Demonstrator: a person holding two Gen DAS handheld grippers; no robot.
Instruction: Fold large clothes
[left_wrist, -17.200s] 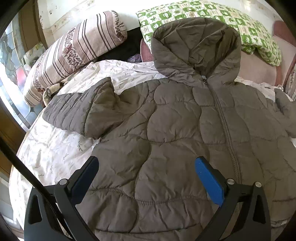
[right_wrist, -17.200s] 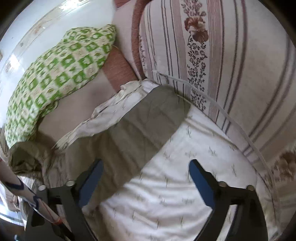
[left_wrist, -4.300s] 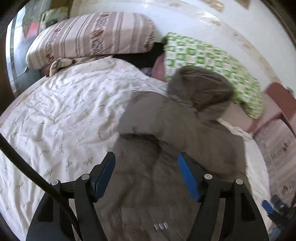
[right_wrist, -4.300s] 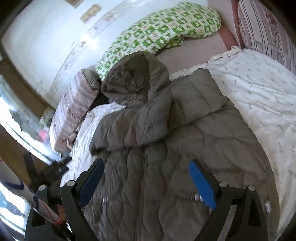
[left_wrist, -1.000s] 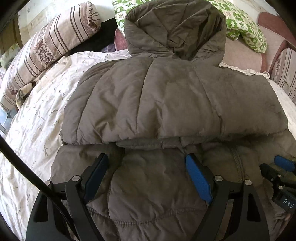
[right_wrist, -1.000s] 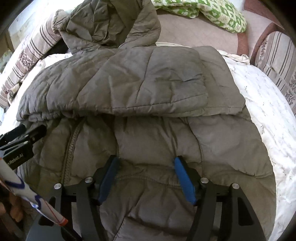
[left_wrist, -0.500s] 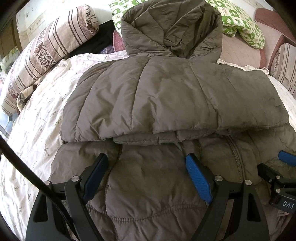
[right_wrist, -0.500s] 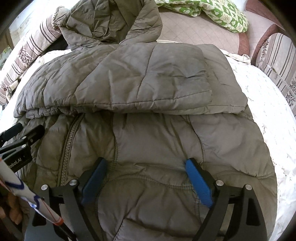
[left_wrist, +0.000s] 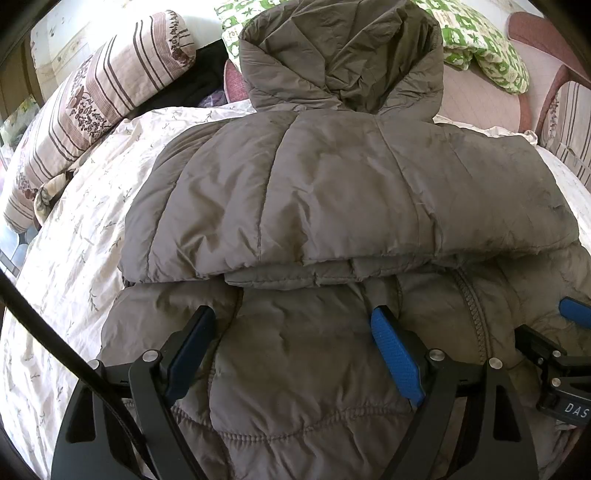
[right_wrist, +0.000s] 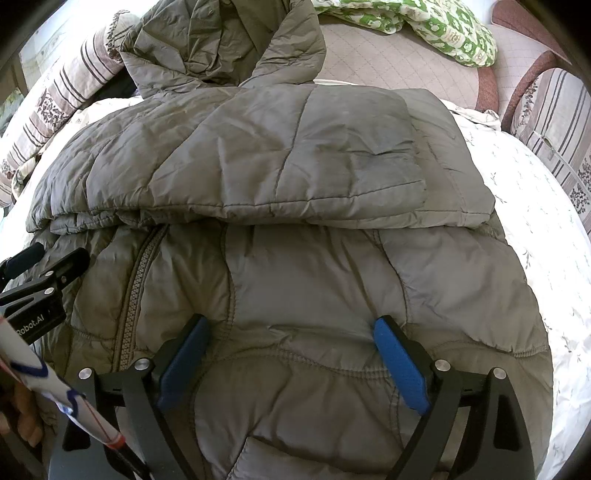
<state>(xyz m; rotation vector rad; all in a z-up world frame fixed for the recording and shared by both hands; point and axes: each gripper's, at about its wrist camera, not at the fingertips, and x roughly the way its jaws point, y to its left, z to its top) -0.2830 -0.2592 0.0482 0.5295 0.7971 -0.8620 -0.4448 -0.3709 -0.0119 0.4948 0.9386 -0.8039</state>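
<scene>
A grey-brown quilted hooded jacket (left_wrist: 332, 206) lies face up on the bed, both sleeves folded across its chest, hood (left_wrist: 343, 55) at the far end. It also shows in the right wrist view (right_wrist: 295, 166). My left gripper (left_wrist: 291, 325) is open, low over the jacket's lower left part. My right gripper (right_wrist: 290, 332) is open, low over the lower right part beside the zip (right_wrist: 136, 273). Neither holds cloth. The right gripper's tip shows at the right edge of the left view (left_wrist: 569, 314).
The bed has a white floral sheet (left_wrist: 74, 229). A striped bolster (left_wrist: 96, 96) lies at the far left, a green patterned pillow (right_wrist: 424, 26) at the head, another striped cushion (right_wrist: 554, 110) at the right.
The right gripper has opened wider over the last second. Both grippers have eased slightly back over the jacket's lower part. The jacket has not moved.
</scene>
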